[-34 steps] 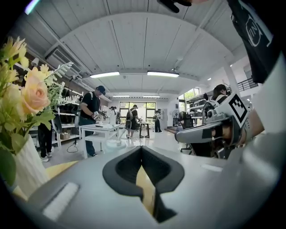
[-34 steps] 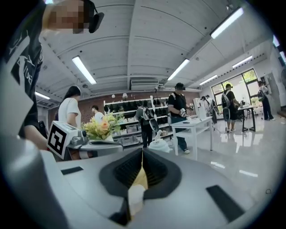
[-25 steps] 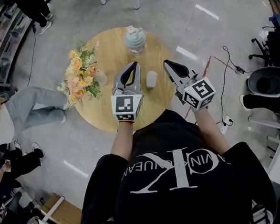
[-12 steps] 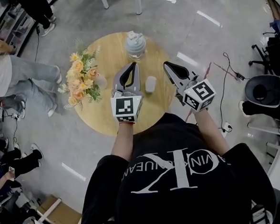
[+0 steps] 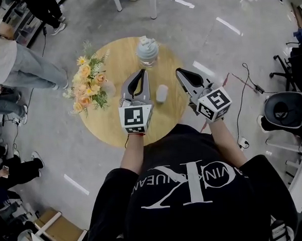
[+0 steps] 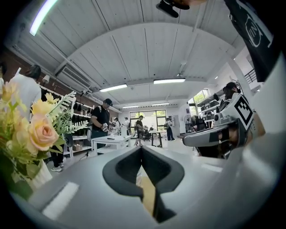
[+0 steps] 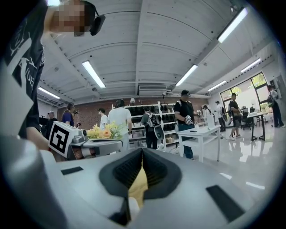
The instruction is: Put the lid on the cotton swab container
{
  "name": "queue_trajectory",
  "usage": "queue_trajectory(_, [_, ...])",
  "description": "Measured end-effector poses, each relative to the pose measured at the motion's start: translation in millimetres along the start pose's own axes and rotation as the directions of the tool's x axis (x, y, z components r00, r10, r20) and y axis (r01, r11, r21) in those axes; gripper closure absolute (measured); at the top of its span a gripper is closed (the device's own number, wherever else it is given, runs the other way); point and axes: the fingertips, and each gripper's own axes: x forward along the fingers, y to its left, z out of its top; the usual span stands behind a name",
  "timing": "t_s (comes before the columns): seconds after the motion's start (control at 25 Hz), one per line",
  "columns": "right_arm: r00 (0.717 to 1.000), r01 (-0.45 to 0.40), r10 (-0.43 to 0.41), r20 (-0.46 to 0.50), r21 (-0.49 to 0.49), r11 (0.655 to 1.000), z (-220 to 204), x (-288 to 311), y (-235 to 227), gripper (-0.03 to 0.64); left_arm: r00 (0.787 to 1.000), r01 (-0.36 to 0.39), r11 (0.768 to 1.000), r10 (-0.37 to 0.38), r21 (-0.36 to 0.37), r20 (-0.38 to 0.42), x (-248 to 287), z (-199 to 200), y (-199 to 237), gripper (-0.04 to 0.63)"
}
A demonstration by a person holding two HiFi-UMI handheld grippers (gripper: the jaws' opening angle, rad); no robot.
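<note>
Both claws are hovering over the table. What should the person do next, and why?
Probably open the right gripper and lower it toward the small white cylinder on the round table. Both it and the left gripper are shut and empty, held above the table, so nothing can be grasped yet.

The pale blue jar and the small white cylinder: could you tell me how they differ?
The pale blue jar is wider, with a knobbed top, at the far edge; the small white cylinder is slimmer, plain-topped, nearer the middle. Both stand upright on the round wooden table.
</note>
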Motion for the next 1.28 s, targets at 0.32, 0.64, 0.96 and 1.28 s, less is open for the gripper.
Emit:
queue_trajectory(0.32, [1.000,-0.030,0.030,0.004,-0.006,1.000,2,2,2,0.601,0.999,-0.042,0.999,0.042,0.013,0.000,-5,2,5,0.583])
queue_trajectory(0.64, [0.999,-0.052,0.052,0.007,-0.011,0.999,2,6,4,0.601,0.997,-0.072,0.997,0.072,0.019,0.013,-10,5,10,0.583])
queue_trajectory(0.96, [0.997,-0.074,0.074,-0.008,-0.010,0.997,-2,10,8,0.601,0.997,-0.082,0.997,0.082,0.009,0.012,-12,1,13,0.583])
queue_trajectory(1.28, [0.997,-0.077,0.077,-0.013,-0.012,0.997,-3,9,4,0.601,0.996,-0.092,0.996,0.092,0.002,0.018,-12,1,13,0.583])
